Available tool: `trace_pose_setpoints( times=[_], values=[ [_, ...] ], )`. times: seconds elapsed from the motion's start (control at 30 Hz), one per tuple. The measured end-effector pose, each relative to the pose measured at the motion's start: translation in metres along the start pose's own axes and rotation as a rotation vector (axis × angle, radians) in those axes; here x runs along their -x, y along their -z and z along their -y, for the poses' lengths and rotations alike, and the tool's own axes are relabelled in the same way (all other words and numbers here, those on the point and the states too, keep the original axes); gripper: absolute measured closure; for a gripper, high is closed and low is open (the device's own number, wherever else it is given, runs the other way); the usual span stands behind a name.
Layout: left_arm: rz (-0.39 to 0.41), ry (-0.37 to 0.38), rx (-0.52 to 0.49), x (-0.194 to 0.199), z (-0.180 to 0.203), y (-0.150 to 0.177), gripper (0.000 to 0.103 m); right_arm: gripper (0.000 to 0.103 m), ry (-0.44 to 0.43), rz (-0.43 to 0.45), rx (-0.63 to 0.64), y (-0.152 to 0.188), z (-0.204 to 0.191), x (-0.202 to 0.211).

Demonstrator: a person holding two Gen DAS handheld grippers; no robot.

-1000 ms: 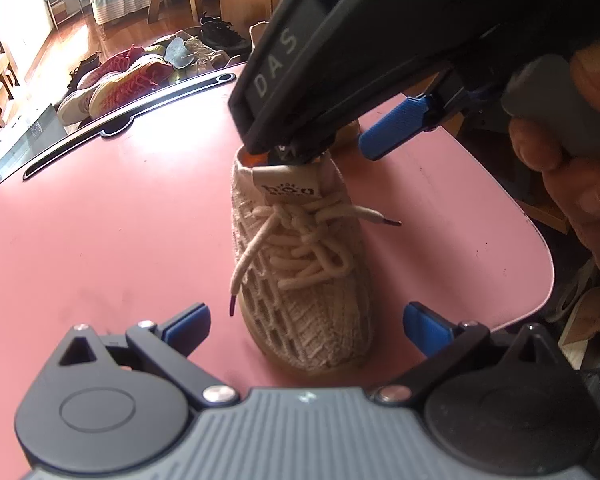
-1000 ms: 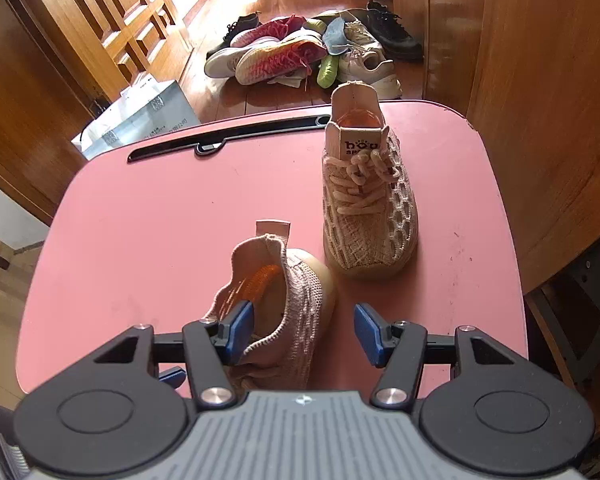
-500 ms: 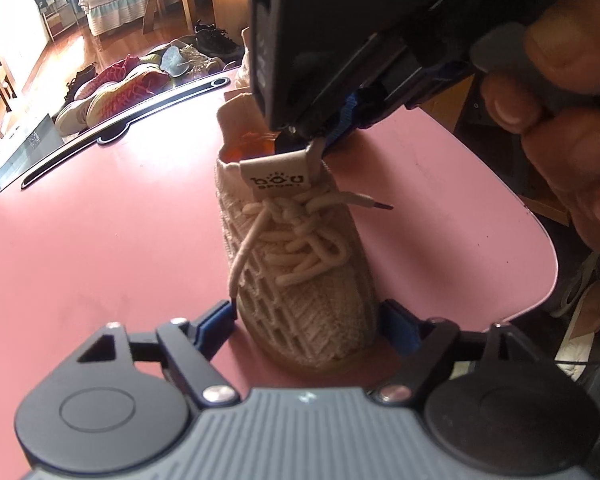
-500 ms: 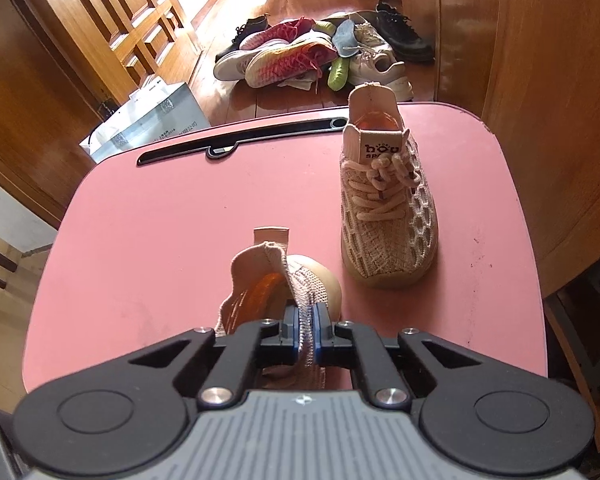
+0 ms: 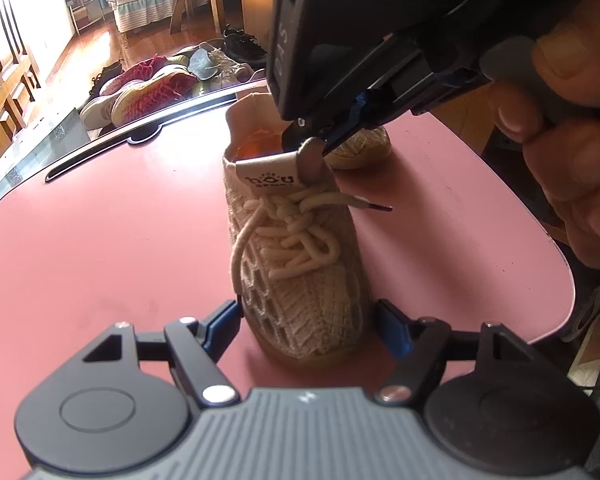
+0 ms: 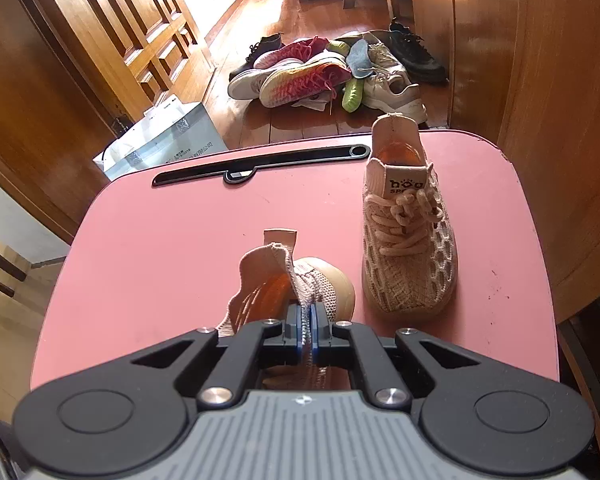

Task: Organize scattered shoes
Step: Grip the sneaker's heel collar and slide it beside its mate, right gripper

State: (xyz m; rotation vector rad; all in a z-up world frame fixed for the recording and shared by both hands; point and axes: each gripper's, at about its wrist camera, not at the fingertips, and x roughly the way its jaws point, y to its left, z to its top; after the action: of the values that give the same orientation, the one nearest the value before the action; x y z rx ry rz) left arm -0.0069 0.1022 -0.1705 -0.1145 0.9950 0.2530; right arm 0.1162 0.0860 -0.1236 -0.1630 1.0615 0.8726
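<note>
Two beige knit shoes stand on the pink table (image 5: 100,220). The near shoe (image 5: 300,264) points its toe at my left gripper (image 5: 306,316), whose jaws are closing with the blue pads (image 5: 224,320) touching both sides of the toe. From above, my right gripper (image 5: 320,140) pinches the same shoe at the edge of its opening beside the tongue. In the right wrist view that gripper (image 6: 307,320) is shut on the shoe's knit collar (image 6: 300,284). The second shoe (image 6: 408,236) stands free to the right, heel away.
A black slot handle (image 6: 260,160) runs along the table's far edge. Beyond it, a pile of several shoes (image 6: 320,72) lies on the wooden floor beside a white box (image 6: 168,136). Wooden panelling (image 6: 560,80) rises right of the table. A person's hand (image 5: 572,120) holds the right gripper.
The left jaws came in from wide apart to the sides of the toe. The right jaws closed from half open onto the shoe's collar.
</note>
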Motion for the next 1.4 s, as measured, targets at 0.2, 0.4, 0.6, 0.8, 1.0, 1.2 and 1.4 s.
trace_pose_setpoints(
  times=[0.2,0.4,0.6,0.8,1.0,1.2,1.4],
  values=[
    [0.019,-0.016,0.042,-0.003,-0.006,-0.013,0.036,0.098,0.008,0.034,0.003,-0.012,-0.002,-0.008],
    [0.026,-0.02,0.062,-0.007,-0.007,-0.02,0.036,0.097,-0.001,0.057,-0.054,-0.02,0.006,-0.011],
    [0.01,-0.02,0.081,-0.005,-0.008,-0.015,0.006,0.059,-0.037,0.045,-0.103,-0.02,0.015,0.0],
    [0.007,-0.026,0.075,-0.003,-0.007,-0.009,0.0,0.057,-0.036,0.036,-0.041,-0.014,0.008,0.002],
    [0.0,-0.012,0.065,-0.011,-0.005,-0.008,0.0,0.057,-0.007,0.022,-0.047,-0.014,0.008,-0.009],
    [-0.003,0.004,0.085,-0.022,-0.009,-0.01,0.008,0.069,0.0,0.003,0.007,-0.018,0.007,-0.019],
    [0.029,-0.012,0.043,-0.022,-0.005,-0.016,0.033,0.095,0.043,-0.001,0.123,-0.02,-0.004,-0.025]
  ],
)
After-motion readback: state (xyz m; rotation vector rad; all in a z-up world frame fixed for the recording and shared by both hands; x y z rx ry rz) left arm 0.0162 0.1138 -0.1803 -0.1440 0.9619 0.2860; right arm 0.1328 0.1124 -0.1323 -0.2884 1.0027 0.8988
